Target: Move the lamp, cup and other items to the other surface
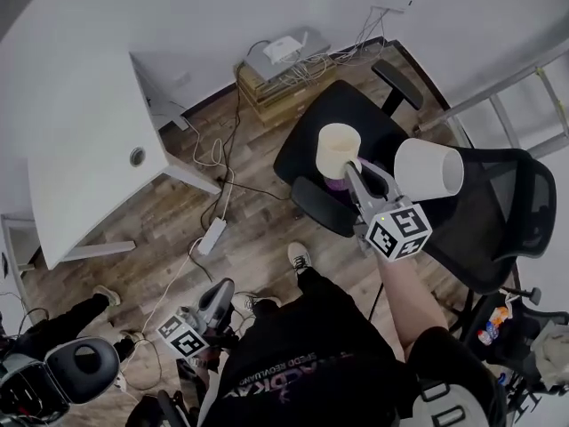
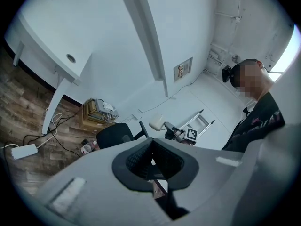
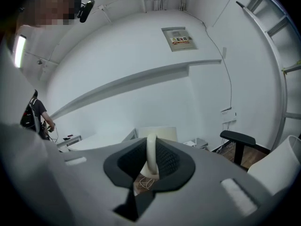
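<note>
My right gripper (image 1: pixel 354 171) is shut on the handle of a cream cup (image 1: pixel 337 149), which hangs over the seat of a black office chair (image 1: pixel 307 145). In the right gripper view the handle (image 3: pixel 151 154) stands upright between the pads, with the cup body (image 3: pixel 157 133) beyond. A purple item (image 1: pixel 336 183) lies on the seat under the cup. A white lampshade (image 1: pixel 428 169) rests tilted by the chair's mesh back. My left gripper (image 1: pixel 222 292) hangs low by the person's legs, its jaws together with nothing between them (image 2: pixel 151 145). The white table (image 1: pixel 80 149) is at the left.
A box with a router and cables (image 1: pixel 280 65) stands against the wall behind the chair. A power strip (image 1: pixel 212 236) and cords lie on the wood floor. A ladder (image 1: pixel 524 87) leans at the right. Another black seat (image 1: pixel 80 367) is at the lower left.
</note>
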{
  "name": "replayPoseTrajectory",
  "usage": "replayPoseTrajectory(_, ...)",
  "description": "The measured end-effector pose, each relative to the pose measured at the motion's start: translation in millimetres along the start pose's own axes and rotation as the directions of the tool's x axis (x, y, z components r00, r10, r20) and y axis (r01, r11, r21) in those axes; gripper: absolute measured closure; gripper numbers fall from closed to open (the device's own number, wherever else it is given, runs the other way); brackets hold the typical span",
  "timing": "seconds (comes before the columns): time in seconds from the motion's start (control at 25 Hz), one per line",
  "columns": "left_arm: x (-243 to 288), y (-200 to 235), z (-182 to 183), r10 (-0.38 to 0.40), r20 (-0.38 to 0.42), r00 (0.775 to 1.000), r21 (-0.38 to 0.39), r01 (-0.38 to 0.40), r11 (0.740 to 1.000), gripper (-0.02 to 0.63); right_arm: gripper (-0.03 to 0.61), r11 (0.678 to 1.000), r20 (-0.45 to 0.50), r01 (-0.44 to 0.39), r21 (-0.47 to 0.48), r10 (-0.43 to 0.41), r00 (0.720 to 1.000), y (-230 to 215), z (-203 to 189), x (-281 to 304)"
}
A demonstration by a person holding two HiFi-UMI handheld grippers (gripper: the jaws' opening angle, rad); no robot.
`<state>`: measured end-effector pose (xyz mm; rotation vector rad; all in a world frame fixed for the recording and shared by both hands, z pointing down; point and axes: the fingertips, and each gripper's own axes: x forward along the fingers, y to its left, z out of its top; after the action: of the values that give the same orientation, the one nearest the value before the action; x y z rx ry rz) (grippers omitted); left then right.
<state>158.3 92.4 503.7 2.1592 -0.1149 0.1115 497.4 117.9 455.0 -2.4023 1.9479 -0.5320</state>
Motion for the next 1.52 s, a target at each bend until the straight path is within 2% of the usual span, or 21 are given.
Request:
replayPoseTrajectory(0.2,35.7,0.7,-18.7,0.029,-0.029,0.999,-0.024,-0.029,0.999,0.618,0.534,0.998,-0.030,0.057,0.017,-0.057,0.998,-60.7,-22.5,15.9)
replayPoseTrajectory(0.48,66.9,1.7,-31.7,0.084,-0.029,0.996,-0.056,-0.086,0.995,0.618,0.534,0.990,-0.122,0.144,0.013,-0.141,0.982,-134.7,-80.7,58.3)
replayPoseTrajectory(0.72,61.1,3.4,-24.7,0.148,-0.046,0.988,-0.053,-0.151,0.987,0.618,0.534,0.976,-0.233,0.216,0.025,-0.204,0.951,-183.7,-139.0,105.5)
replayPoseTrajectory(0.92,47.9,7.5,-26.9,0.209,-0.036,0.977,-0.062,-0.211,0.976,0.618,0.534,0.960,-0.301,0.277,0.036,-0.253,0.919,-221.8,-171.4,138.5)
replayPoseTrajectory(1.28,32.5,12.6,-38.1,0.267,-0.010,0.964,-0.136,-0.265,0.955,0.618,0.534,0.947,-0.450,0.321,0.015,-0.280,0.848,-255.1,-232.5,174.8)
replayPoseTrajectory(1.52,29.0,13.2,-47.1,0.268,-0.006,0.963,-0.152,-0.265,0.952,0.618,0.534,0.953,-0.479,0.304,-0.003,-0.268,0.836,-252.3,-260.9,168.7)
